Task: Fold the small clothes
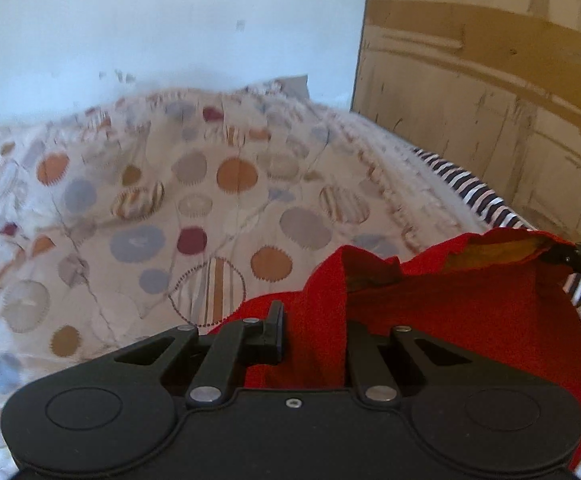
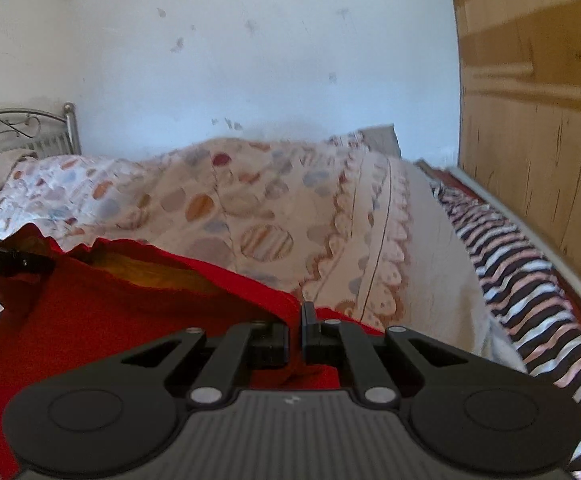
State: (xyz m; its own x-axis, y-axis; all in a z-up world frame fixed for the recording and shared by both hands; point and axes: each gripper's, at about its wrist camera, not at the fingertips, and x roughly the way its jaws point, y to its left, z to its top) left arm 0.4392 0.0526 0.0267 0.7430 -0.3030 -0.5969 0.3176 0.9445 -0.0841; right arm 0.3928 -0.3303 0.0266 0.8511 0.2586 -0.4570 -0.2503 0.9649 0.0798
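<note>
Spotted bedspread point(image 1: 194, 184), wooden wardrobe point(image 2: 538, 120) beside; left tongs point(image 1: 314, 332), right tongs point(image 2: 295, 332) pinching red garment point(image 1: 470, 320).

1. Both wrist views are bright with soft, even daylight; its source is outside the pictures.
2. The white wall point(image 2: 250, 80) is washed pale and bluish.
3. Motion blur smears the spotted bedspread point(image 1: 150, 208) and the wooden wardrobe point(image 2: 538, 120).
4. Fisheye distortion bends the wardrobe's edges, and the corners go black.
5. The gripper bodies, close to the lens, stay sharp.
</note>
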